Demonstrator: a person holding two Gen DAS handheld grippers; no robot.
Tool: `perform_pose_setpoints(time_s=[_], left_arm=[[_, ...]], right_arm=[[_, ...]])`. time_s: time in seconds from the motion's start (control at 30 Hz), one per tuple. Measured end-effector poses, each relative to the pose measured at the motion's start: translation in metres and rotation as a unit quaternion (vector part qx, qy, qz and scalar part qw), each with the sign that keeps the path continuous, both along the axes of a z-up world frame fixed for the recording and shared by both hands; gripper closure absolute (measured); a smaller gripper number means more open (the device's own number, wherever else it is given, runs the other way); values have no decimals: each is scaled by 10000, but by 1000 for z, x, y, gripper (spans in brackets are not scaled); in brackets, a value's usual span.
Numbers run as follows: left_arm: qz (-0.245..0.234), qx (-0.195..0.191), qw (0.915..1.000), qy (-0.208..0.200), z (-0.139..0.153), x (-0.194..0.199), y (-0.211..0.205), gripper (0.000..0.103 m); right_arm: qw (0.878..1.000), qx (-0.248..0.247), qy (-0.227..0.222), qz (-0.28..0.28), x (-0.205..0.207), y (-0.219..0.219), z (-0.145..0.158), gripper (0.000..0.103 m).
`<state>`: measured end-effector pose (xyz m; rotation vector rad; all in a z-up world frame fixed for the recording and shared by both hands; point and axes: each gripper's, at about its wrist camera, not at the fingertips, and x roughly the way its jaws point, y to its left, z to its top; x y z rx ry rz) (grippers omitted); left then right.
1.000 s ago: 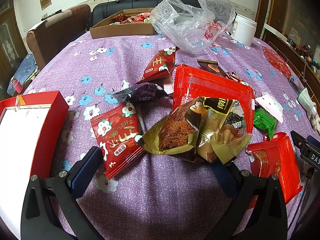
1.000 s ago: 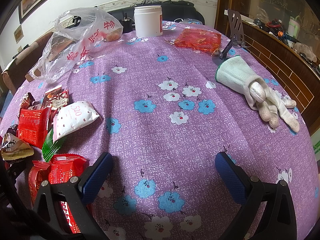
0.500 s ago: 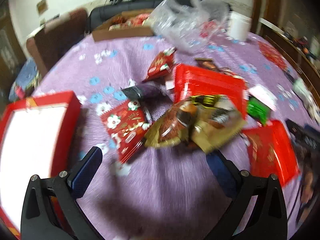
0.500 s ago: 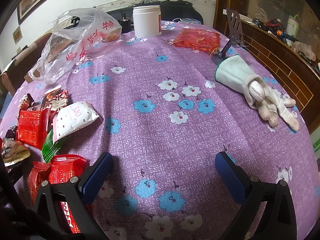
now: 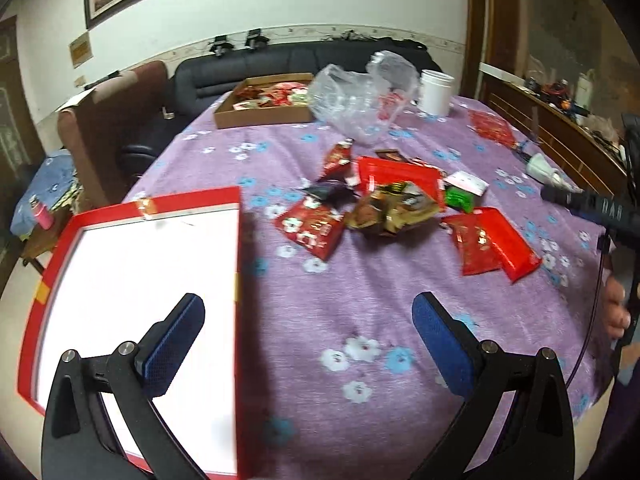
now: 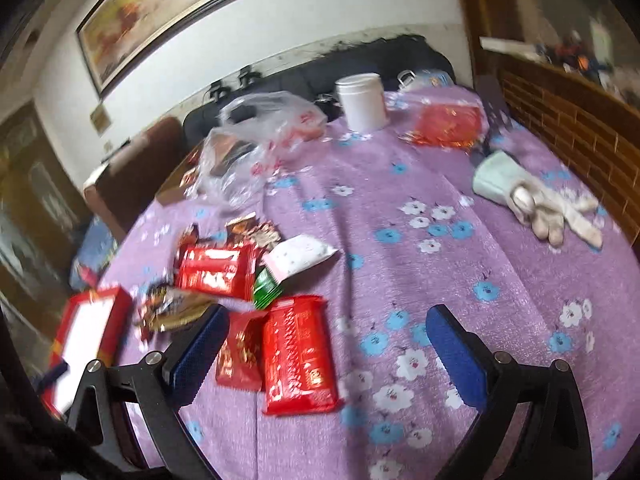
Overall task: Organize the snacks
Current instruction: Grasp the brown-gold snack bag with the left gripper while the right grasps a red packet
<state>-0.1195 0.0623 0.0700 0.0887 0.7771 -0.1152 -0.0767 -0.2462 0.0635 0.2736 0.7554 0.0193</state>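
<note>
Between your spread, empty left gripper (image 5: 308, 328) fingers lies purple cloth beside the red box (image 5: 60, 248), snack packets (image 5: 384, 208) beyond (print unreadable), while only your equally spread right gripper (image 6: 326, 340) view shows the white glove (image 6: 536, 204).

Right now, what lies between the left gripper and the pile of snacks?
Only bare purple flowered tablecloth lies between the open left gripper and the pile of snacks, as the left wrist view shows. The red box sits off to the left.
</note>
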Motion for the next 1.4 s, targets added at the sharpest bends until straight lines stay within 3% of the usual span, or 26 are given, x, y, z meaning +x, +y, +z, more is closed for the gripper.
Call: perform_pose_setpoints(time_s=[0.13,0.37,0.77,0.97,1.07,1.17,1.33,1.4], left_arm=[[-26,111,9999,-60,5,13,-1,0],[-109,377,9992,62,-1,60,-24,0],[-478,318,9976,375,-8,105,-74,0],[-704,265,9941,779,-28,119,-86,0],[-767,389,9923,890,-38,123,-90,0],[-801,311,9910,1023,-43,125,-88,0],[-816,170,9907,1074,-44,130,-86,0],[-872,162,9907,1032,-44,129,-87,9]], right_arm=[[9971,-667,373,58,11,18,-18,3],[9917,-1045,716,224,21,27,-37,5],[9896,-923,1053,325,36,26,-57,8],[9892,-720,1187,473,37,27,-59,8],[9864,-885,1260,570,39,36,-63,8],[9834,-1152,1283,568,41,44,-67,8],[9837,-1163,1251,565,43,45,-67,8],[9837,-1159,1245,575,43,45,-67,8]])
